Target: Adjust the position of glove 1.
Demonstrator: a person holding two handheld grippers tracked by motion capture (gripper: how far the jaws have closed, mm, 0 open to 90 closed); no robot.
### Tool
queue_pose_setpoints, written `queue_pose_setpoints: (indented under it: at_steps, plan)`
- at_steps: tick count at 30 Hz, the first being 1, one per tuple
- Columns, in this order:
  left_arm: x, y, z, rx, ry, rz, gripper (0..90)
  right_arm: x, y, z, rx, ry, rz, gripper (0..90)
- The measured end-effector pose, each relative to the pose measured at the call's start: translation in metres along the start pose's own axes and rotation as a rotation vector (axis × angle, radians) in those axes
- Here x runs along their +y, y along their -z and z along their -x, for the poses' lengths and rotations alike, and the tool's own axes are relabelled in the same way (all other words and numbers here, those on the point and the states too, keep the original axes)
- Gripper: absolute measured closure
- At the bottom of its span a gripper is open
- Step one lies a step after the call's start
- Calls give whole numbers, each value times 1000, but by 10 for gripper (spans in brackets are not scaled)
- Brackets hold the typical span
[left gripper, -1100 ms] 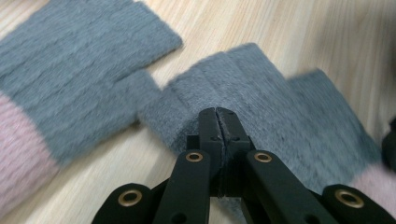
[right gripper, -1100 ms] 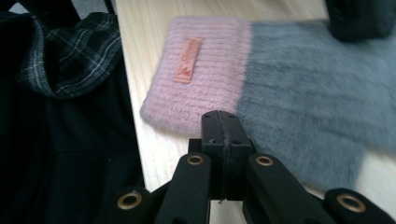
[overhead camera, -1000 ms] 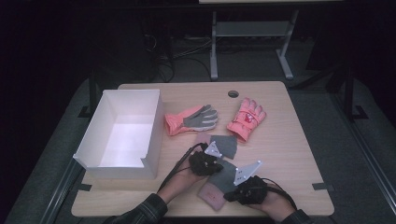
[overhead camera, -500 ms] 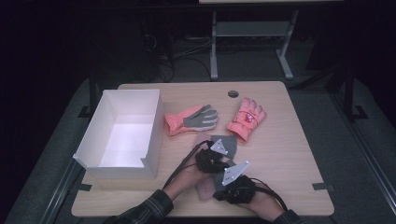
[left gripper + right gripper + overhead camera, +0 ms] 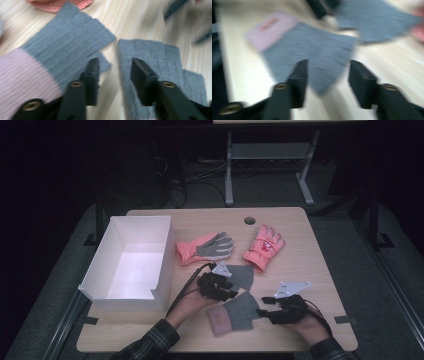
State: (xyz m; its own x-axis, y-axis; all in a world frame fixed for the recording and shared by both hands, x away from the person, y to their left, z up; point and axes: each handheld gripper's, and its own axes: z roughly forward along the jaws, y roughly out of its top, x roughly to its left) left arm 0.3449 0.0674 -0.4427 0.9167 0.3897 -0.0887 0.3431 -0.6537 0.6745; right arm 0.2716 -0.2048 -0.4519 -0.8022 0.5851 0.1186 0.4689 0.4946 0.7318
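Pink cuff label (image 5: 269,25), right gripper view

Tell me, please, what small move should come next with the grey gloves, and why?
Probably lower the right tongs onto the grey glove with the pink cuff and close on its fingertip edge. Both tongs have just been opening and hold nothing; the left tongs hover between the two grey gloves, which lie flat beside the white box.

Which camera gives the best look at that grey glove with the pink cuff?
The high view: the grey glove with the pink cuff lies whole and sharp there. The left gripper view crops it, cuff included; the right gripper view blurs it.
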Motion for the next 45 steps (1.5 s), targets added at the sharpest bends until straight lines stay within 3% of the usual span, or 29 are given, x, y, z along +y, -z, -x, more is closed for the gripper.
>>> queue_pose_setpoints:
  at_steps: [4,8,13,16,26,30,31,34,37,42,45]
  plan:
    - [-5,7,-6,36,-21,10,414,-11,8,23,-116,-57,-6,263]
    - [-6,9,-13,58,-23,17,346,-23,12,41,-185,-127,-19,159]
    - [-1,7,-22,107,-11,36,267,-35,13,54,-264,-165,-24,135]
    - [2,6,-31,114,6,26,247,-39,12,59,-313,-177,-16,132]
    - [20,3,-63,169,35,32,202,-41,10,61,-326,-186,7,116]
    - [23,-6,-67,158,34,-7,288,-41,10,61,-323,-185,5,113]
    - [23,-7,-67,160,29,-12,354,-41,10,61,-324,-185,5,113]
    - [23,-8,-69,194,45,-3,683,-41,10,61,-322,-184,5,107]
    - [25,-11,-72,178,85,-26,888,-41,9,61,-319,-183,4,102]
    - [23,-15,-77,178,111,-65,896,-41,10,62,-315,-183,4,100]
    - [21,-12,-75,184,106,-91,896,-41,10,62,-315,-185,5,100]
